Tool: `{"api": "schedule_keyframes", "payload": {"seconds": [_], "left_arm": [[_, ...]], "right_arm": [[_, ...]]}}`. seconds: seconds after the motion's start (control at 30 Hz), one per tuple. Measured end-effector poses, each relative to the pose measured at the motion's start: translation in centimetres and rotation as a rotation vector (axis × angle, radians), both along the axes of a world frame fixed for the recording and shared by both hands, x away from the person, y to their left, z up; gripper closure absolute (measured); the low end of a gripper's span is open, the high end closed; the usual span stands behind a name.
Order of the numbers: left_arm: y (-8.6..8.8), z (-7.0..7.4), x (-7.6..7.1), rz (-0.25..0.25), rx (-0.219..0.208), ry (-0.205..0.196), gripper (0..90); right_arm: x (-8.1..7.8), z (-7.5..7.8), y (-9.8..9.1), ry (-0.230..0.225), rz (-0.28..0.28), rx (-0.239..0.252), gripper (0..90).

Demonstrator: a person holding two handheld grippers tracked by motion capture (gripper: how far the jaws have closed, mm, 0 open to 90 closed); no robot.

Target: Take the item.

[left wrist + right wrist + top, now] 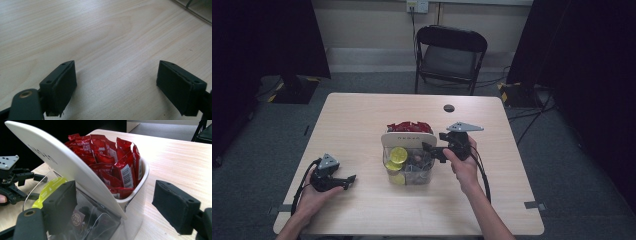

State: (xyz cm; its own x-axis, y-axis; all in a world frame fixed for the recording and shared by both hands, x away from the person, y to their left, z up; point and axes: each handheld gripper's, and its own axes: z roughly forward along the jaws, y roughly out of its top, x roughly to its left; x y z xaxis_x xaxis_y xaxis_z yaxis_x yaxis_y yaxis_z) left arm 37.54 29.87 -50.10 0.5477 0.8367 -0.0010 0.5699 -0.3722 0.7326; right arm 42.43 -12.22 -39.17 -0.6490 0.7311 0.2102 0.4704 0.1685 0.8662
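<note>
- Two compartments make up the white organiser (407,138) standing at the middle of the pale wood table (362,115): a rear white tub and a front clear section, split by a slanted white divider (62,162).
- Red sachets (112,157) stand packed upright in the rear tub, their tops rising above its rim; a barcode shows on one.
- Yellow-lidded pods (398,154) and darker small packs lie in the clear front bin (409,172), seen from the high view; what the darker packs are cannot be made out.
- Right gripper (433,151), held in the person's right hand (464,162), sits at the organiser's right side; in its own view its jaws stand apart on either side of the organiser's corner, one by the clear bin and one beyond the white tub, and neither pad can be seen pressing on it.
- Left gripper (348,181), in the left hand (314,192), rests low on the table well apart from the organiser, to its left; its jaws gape wide over bare wood with nothing between them.
- One black folding chair (451,55) stands beyond the far edge of the table on grey carpet, with a wall socket (417,5) behind it and dark drapes on both sides of the room.
</note>
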Motion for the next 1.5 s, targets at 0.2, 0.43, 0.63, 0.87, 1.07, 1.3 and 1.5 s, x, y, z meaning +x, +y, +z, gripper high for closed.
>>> {"api": "schedule_keyframes", "payload": {"seconds": [0.2,0.43,0.63,0.87,1.07,1.3,1.5], "left_arm": [[-0.3,0.7,-0.3,-0.011,-0.034,0.002,19.6],[-1.0,2.3,-0.7,-0.044,-0.095,-0.013,21.6],[-1.7,3.7,-1.0,-0.074,-0.137,-0.04,23.0],[-2.6,5.0,-1.4,-0.107,-0.182,-0.053,23.2],[-2.9,6.5,-1.7,-0.128,-0.189,-0.067,25.0],[-3.5,7.9,-1.5,-0.148,-0.207,-0.088,25.1],[-4.9,9.1,-1.2,-0.196,-0.206,-0.116,27.9]], "right_arm": [[0.6,0.2,0.2,-0.004,-0.003,0.007,18.7],[0.8,0.3,0.3,-0.01,-0.01,0.015,18.9],[0.9,0.4,0.2,-0.007,-0.014,0.009,19.2],[1.2,0.3,0.2,0.0,-0.015,0.012,18.9],[1.2,0.3,0.2,0.001,-0.016,0.006,18.9],[1.3,0.4,0.1,0.002,-0.014,0.0,18.6],[1.3,0.4,0.1,0.0,-0.012,0.006,18.4]]}}
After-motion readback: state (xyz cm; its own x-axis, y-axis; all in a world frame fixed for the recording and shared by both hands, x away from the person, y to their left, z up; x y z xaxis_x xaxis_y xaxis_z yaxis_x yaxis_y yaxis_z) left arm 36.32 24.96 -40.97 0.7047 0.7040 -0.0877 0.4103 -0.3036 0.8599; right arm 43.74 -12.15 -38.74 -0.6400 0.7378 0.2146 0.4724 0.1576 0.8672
